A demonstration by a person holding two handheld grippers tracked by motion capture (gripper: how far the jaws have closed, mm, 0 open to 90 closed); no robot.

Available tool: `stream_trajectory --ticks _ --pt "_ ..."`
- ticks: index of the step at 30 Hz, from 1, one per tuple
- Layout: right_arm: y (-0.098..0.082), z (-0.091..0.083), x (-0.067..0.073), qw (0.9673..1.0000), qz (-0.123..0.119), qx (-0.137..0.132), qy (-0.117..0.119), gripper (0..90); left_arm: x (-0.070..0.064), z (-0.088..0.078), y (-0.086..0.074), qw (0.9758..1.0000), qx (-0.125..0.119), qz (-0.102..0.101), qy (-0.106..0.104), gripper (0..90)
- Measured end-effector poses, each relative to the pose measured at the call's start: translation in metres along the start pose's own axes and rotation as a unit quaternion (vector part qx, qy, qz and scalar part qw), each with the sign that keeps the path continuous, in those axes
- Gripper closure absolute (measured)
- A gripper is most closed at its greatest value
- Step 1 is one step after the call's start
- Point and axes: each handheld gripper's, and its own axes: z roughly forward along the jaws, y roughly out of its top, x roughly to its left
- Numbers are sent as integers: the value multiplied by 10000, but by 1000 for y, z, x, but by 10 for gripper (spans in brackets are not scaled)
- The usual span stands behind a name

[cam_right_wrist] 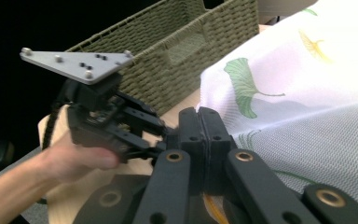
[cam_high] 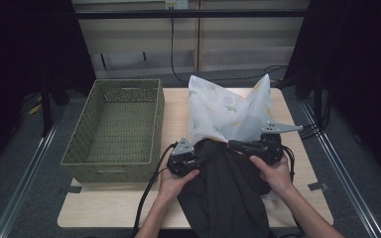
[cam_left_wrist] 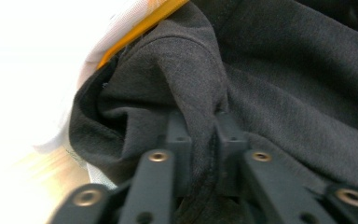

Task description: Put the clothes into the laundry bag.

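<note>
I'm clamping the left claw (cam_left_wrist: 200, 140) on the dark garment (cam_high: 228, 193), lower centre, while the right claw (cam_right_wrist: 204, 140) is pinching the bag (cam_high: 228, 111) rim; pulling it open steadily should help.

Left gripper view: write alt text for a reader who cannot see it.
Two black fingers pinch a fold of dark grey garment between them. Behind the fold, at upper left, lies a white mesh bag with an orange edge.
</note>
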Motion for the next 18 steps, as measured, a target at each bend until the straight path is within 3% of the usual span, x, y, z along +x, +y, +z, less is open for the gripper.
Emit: stream_trajectory --ticks 5,11,13,14,15,17,18 --pt "3 3 5 10000 -41 -1 71 896 -7 3 8 9994 -204 33 -292 860" --pt "5 10 10 9998 -63 40 160 895 -24 7 29 9967 -410 397 -570 869" --pt "6 10 12 9998 -77 1 209 895 -29 11 35 9964 -366 564 -518 869" --pt "8 9 15 9996 -74 -66 260 895 -30 14 37 9960 -396 556 -577 869" --pt "12 4 22 9986 -54 -231 476 895 -30 16 39 9959 -365 590 -573 869" --pt "17 -1 28 9977 -93 -350 571 895 -26 23 43 9969 -298 662 -317 870" --pt "19 -6 30 9973 -105 -408 600 895 -26 23 43 9969 -298 662 -317 870"
